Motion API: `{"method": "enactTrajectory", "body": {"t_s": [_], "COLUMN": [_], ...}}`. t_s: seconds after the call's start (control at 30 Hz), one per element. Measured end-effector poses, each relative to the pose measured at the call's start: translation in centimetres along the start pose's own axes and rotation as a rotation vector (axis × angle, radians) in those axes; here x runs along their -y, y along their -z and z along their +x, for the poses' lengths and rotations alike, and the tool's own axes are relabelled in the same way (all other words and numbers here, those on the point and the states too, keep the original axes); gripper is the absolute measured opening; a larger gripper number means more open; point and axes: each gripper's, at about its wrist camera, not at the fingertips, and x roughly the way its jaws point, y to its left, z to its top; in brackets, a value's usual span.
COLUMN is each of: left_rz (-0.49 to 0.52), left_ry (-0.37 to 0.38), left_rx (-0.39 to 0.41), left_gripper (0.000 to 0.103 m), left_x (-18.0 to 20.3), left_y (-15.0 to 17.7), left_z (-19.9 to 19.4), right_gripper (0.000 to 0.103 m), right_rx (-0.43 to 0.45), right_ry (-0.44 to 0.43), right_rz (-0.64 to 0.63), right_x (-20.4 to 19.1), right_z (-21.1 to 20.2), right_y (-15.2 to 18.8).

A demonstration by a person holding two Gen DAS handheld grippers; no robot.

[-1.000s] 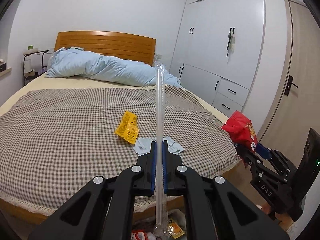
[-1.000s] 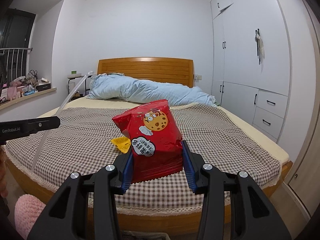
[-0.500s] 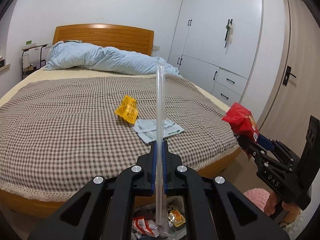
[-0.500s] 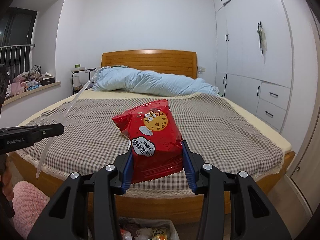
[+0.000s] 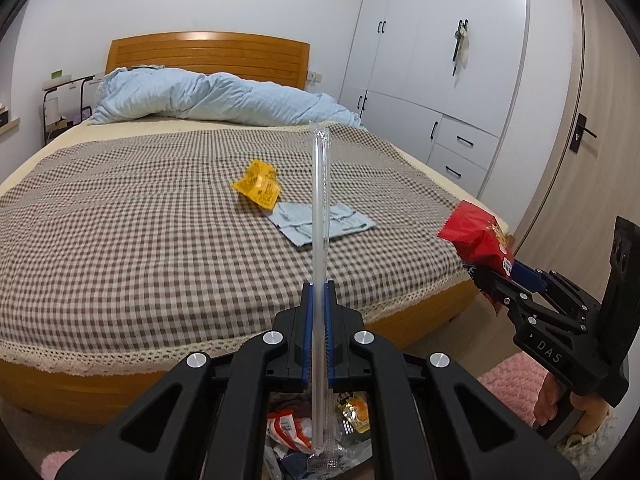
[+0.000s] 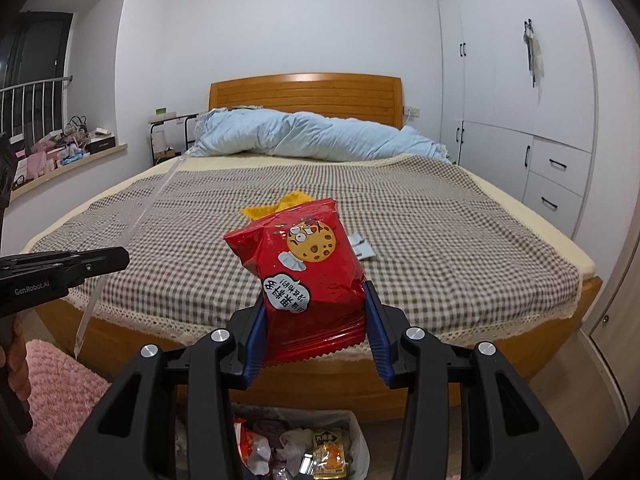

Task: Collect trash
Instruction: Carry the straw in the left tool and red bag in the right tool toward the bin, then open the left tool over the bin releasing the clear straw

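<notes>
- Left gripper [image 5: 318, 312] is clamped on a wrapped straw [image 5: 319, 216]; I see its long axis run upright, top toward the headboard, lower end over the trash bin [image 5: 352, 452].
- Right gripper [image 6: 314, 320] pinches a red cookie bag [image 6: 304, 276], standing upright above the bin.
- Beyond the bed edge [image 6: 440, 328], a yellow wrapper [image 5: 258, 186] and pale blue packet [image 5: 344, 222] lie on the checked cover.

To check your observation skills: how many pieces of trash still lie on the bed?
2: a yellow wrapper mid-bed, and a pale blue packet just beside it, nearer the foot. More could hide under the blue duvet.
</notes>
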Motion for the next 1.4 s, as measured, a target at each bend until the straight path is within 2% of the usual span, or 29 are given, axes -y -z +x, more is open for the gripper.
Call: {"method": "enactTrajectory", "body": {"t_s": [0.3, 0.4, 0.9, 1.17, 1.27, 1.4], "left_rz": [0.005, -0.004, -0.005, 0.0, -0.024, 0.012], "left_ry": [0.013, 0.019, 0.0, -0.015, 0.016, 0.033], "left_rx": [-0.089, -0.134, -0.253, -0.275, -0.299, -0.306], "left_gripper": [0.003, 0.003, 0.003, 0.003, 0.003, 0.003], "left_x": [-0.4, -0.7, -2.1, -3.6, -3.7, -3.1], "left_y": [3.4, 4.9, 11.6, 15.7, 16.7, 17.3], "left_z": [2.3, 3.2, 7.0, 9.8, 10.6, 11.1], "right_gripper": [0.043, 0.043, 0.043, 0.043, 0.043, 0.043], "right_rx": [-0.084, -0.136, -0.34, -0.396, -0.405, -0.407], "right_ry": [-0.017, -0.013, -0.022, -0.017, -0.009, 0.007], "right_rz": [0.011, 0.02, 0.021, 0.029, 0.03, 0.016], "right_x": [-0.3, -0.5, -1.6, -1.5, -1.5, -1.6], "right_z": [1.1, 1.7, 5.0, 6.7, 7.0, 7.5], "right_y": [3.8, 5.4, 12.1, 15.3, 16.1, 16.8]}}
